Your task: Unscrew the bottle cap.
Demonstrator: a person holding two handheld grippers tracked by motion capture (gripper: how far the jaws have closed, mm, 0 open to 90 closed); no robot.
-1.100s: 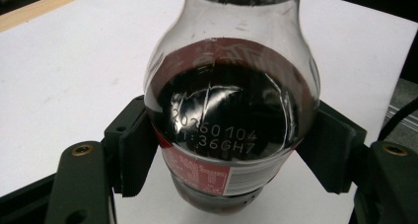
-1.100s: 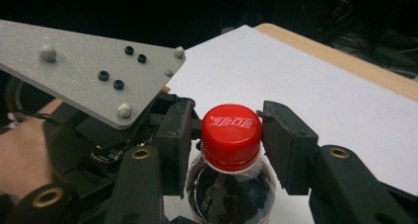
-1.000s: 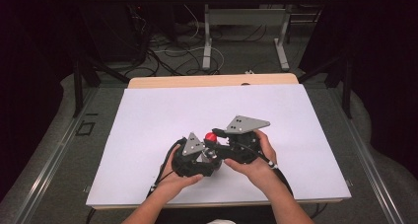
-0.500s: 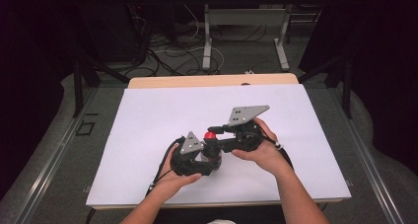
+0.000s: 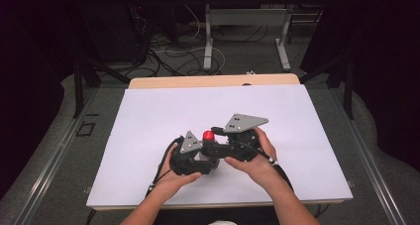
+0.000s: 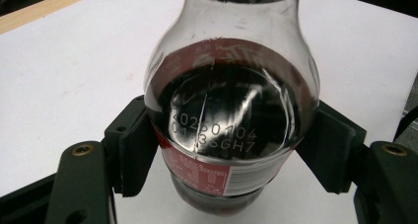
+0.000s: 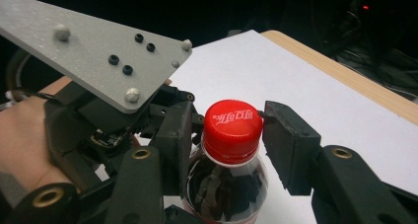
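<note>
Left gripper (image 6: 217,184) is clamped on the body of the cola bottle (image 6: 229,115), held upright near the middle of the white table sheet (image 5: 148,121); right gripper (image 7: 224,135) has its jaws straddling the red cap (image 7: 231,124), apparently pressed on it. Likely risks: the pads slip on the ribbed cap if squeeze is weak, or the smooth bottle spins in the left jaws, and fizzy cola may spray once loosened. Nothing else on the sheet; the left gripper's grey plate (image 7: 93,46) crowds the cap closely, limiting twist room.
</note>
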